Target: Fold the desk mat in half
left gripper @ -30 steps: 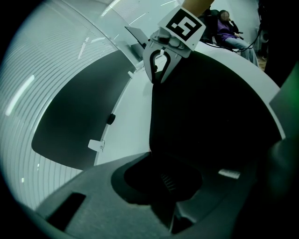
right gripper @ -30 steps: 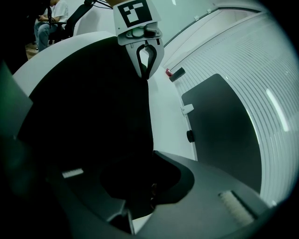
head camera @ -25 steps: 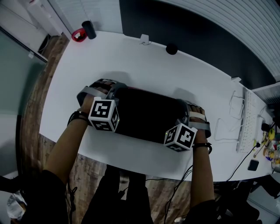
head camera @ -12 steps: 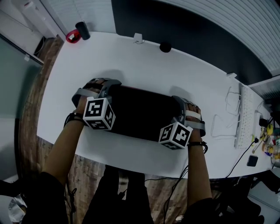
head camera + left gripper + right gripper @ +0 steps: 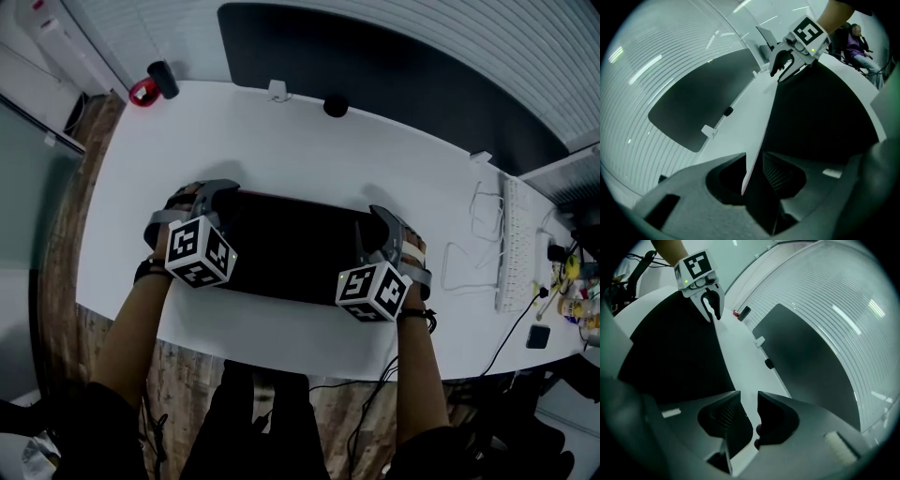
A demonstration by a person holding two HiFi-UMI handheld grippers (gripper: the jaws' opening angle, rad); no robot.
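**A:** Where is the dark rectangular desk mat (image 5: 291,248) lying?

**B:** Flat on the white surface (image 5: 281,131), well apart from the long white keyboard (image 5: 511,244) and to its left. It shows as a narrow strip, so I judge the fold in half is already laid down.

**A:** And its long axis?

**B:** It runs straight toward the keyboard. The right hand-held gripper (image 5: 749,404) sits at the mat's end nearer the keyboard. The left hand-held gripper (image 5: 757,171) sits at the end farther from it. Both are at corners of the same long edge.

**A:** Are they gripping?

**B:** The right one's jaws are opening. Bare surface shows in the gap, and the mat's edge lies just beside one pad, not pinched. The left one's jaws stand apart with the mat's thin, pale-edged corner between them. That corner leans on one ribbed pad and is clear of the other, so I read it as unclamped.

**A:** What does the next move turn on?

**B:** Each hand-held gripper points along the long axis at the other, with the mat between them. I'd judge that backing off means the left one sliding away from the keyboard and the right one toward it. Lifting or pulling sideways could drag a layer. That risk is greater on the left, where the edge is inside the jaws.
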